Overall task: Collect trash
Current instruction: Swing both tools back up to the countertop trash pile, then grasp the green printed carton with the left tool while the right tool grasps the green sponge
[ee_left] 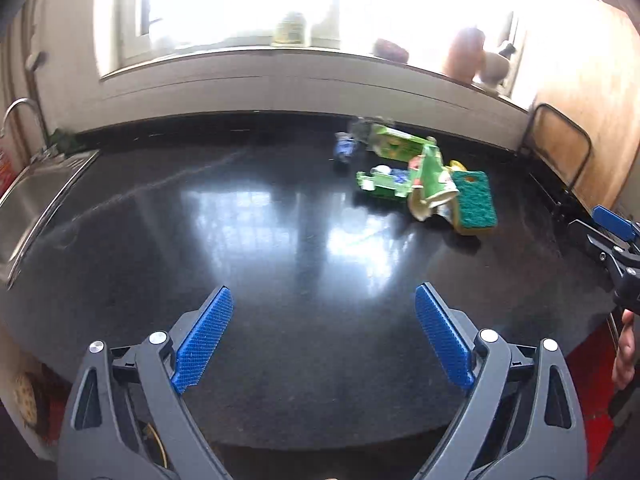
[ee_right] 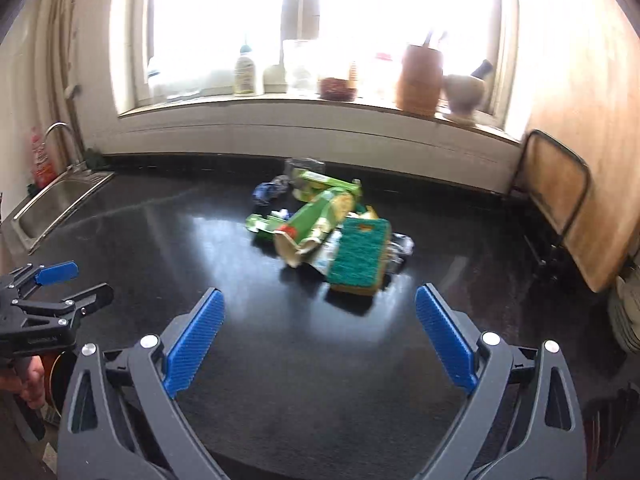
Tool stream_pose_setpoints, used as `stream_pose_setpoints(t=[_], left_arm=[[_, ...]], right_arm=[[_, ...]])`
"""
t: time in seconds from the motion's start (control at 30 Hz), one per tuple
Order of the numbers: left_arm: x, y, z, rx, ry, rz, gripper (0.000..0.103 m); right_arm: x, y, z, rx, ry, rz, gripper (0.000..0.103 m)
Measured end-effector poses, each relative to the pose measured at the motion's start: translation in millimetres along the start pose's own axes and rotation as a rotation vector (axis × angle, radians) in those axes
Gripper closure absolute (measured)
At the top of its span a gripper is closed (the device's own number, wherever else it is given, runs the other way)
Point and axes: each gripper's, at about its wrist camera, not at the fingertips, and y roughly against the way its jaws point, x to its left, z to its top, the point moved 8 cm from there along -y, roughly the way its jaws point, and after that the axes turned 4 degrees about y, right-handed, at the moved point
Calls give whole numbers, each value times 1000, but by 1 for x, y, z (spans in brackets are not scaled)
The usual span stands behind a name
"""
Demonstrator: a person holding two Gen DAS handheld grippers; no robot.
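A heap of trash lies on the black counter [ee_left: 260, 248] toward the back right: green cartons [ee_left: 400, 146] [ee_right: 320, 216], a torn paper wrapper [ee_left: 430, 200] [ee_right: 296, 246], a blue crumpled wrapper [ee_left: 345, 148] [ee_right: 267, 192], and clear plastic [ee_right: 400, 250]. A green and yellow sponge [ee_left: 476, 202] [ee_right: 360, 258] lies at the heap's right side. My left gripper [ee_left: 323, 338] is open and empty, well short of the heap. My right gripper [ee_right: 320, 338] is open and empty, just in front of the sponge. Each gripper also shows in the other's view: right one [ee_left: 612, 232], left one [ee_right: 60, 284].
A steel sink [ee_left: 28, 204] [ee_right: 52, 204] with a tap sits at the left. The windowsill [ee_right: 320, 102] holds bottles, jars, a wooden holder and a mortar. A wooden board in a black wire rack [ee_left: 560, 148] [ee_right: 556, 184] stands at the right wall.
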Motion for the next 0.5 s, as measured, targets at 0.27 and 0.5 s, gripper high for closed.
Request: stream_pose_setpoints(t=[0.27, 0.5], left_arm=[[-55, -26, 8, 30, -117, -56, 13], [-50, -49, 23, 56, -132, -80, 13]], right_arm=[[-41, 1, -23, 32, -58, -29, 10], [-23, -47, -8, 58, -40, -10, 10]])
